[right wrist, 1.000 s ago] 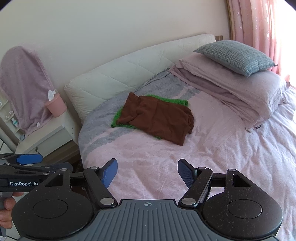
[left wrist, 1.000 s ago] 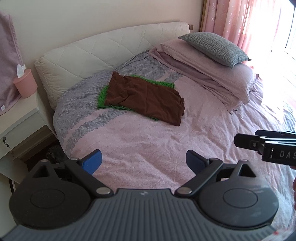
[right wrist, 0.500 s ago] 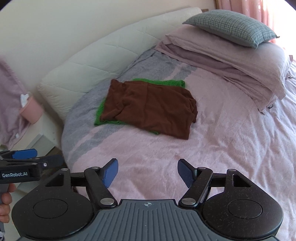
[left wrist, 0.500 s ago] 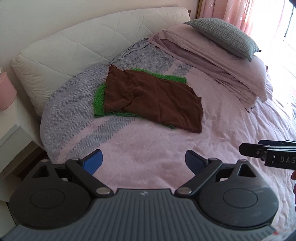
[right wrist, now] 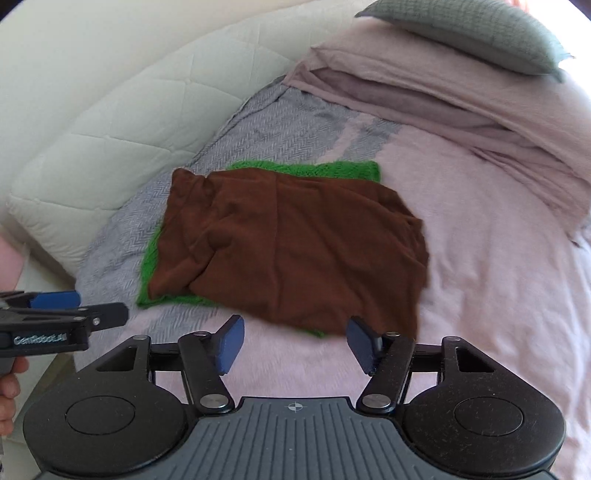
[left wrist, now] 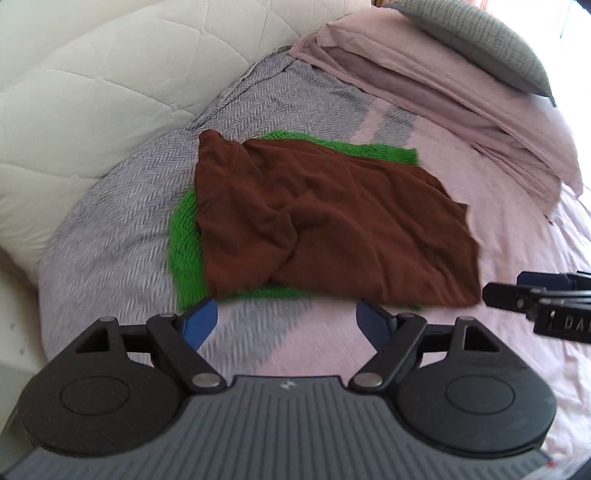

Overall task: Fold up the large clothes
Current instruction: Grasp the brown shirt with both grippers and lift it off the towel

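Left wrist view: left gripper [left wrist: 284, 321] jaws apart, nothing between the blue pads, and they have just been closing a bit. Crumpled brown cloth garment [left wrist: 332, 225] lies straight ahead of the fingertips on the pink-and-grey herringbone bedspread [left wrist: 110, 229], near but not touching. It sits on top of a green knitted cloth [left wrist: 186, 251] that pokes out on the left and far edges. Right gripper [left wrist: 535, 302] enters from the right edge, level with the garment's near right corner.

Right wrist view: same gripper [right wrist: 293, 341] also parted and empty, jaws just been narrowing too. Garment's near edge is just beyond its fingertips; contact not clear. Left gripper [right wrist: 74, 314] shows at the left edge, a hand [right wrist: 9, 391] behind it. Beyond the garment: white quilted headboard [right wrist: 110, 110], stacked pink bedding [right wrist: 461, 110], grey checked pillow [right wrist: 480, 33].
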Available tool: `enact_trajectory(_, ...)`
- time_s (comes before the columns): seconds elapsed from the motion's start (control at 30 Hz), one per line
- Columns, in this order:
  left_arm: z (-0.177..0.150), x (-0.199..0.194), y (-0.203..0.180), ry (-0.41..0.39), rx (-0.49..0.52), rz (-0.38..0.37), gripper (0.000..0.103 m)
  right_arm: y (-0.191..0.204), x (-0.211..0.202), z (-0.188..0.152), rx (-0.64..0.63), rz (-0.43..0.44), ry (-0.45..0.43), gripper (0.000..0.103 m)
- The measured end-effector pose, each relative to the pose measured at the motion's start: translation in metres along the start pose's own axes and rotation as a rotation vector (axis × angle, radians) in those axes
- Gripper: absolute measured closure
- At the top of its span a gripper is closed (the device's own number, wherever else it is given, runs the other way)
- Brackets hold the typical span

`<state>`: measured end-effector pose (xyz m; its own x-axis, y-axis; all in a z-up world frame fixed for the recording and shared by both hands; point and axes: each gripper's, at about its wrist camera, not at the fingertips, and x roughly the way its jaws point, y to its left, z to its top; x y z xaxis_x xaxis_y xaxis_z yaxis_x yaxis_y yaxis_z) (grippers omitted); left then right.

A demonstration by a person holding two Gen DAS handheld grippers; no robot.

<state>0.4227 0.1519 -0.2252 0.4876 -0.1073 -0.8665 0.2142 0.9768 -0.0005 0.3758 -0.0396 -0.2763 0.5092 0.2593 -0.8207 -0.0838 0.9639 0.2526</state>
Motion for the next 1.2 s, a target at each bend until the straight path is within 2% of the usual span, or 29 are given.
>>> enact_trajectory(0.27, 0.027, 0.093, 0.038, 0.034, 0.007, -0.002, 0.028, 0.015, 0.099, 0.028, -0.009, 0.001, 0.036, 0.055)
enact_trajectory(0.47, 0.03, 0.139, 0.063, 0.069, -0.021, -0.013, 0.029, 0.019, 0.149, 0.041, 0.007, 0.02, 0.048, 0.059)
enact_trajectory(0.53, 0.03, 0.148, 0.068, 0.07, -0.028, -0.009, 0.029, 0.022, 0.16, 0.043, 0.005, 0.039, 0.048, 0.064)
enact_trajectory(0.6, 0.03, 0.153, 0.071, 0.068, -0.036, -0.011, 0.029, 0.026, 0.167, 0.046, -0.009, 0.054, 0.045, 0.086)
enact_trajectory(0.67, 0.03, 0.157, 0.071, 0.066, -0.044, -0.028, 0.032, 0.027, 0.168, 0.047, -0.025, 0.043, 0.04, 0.099)
enact_trajectory(0.7, 0.03, 0.158, 0.07, 0.063, -0.047, -0.034, 0.032, 0.026, 0.165, 0.047, -0.019, 0.045, 0.033, 0.103)
enact_trajectory(0.73, 0.03, 0.159, 0.07, 0.061, -0.048, -0.036, 0.039, 0.023, 0.161, 0.047, -0.003, 0.053, 0.024, 0.103)
enact_trajectory(0.77, 0.03, 0.159, 0.068, 0.063, -0.044, -0.05, 0.058, 0.019, 0.154, 0.048, 0.021, 0.064, 0.009, 0.103)
enact_trajectory(0.8, 0.031, 0.158, 0.066, 0.065, -0.042, -0.074, 0.067, 0.018, 0.146, 0.048, 0.043, 0.075, -0.012, 0.103)
enact_trajectory(0.87, 0.033, 0.15, 0.059, 0.056, -0.031, -0.105, 0.103, 0.017, 0.125, 0.051, 0.068, 0.081, -0.067, 0.103)
enact_trajectory(1.0, 0.034, 0.114, 0.035, -0.004, 0.016, -0.166, 0.103, 0.019, 0.069, 0.053, 0.09, 0.095, -0.207, 0.103)
enact_trajectory(1.2, 0.031, 0.026, -0.005, -0.125, 0.044, -0.3, 0.103, 0.018, -0.04, 0.05, 0.138, 0.093, -0.425, 0.103)
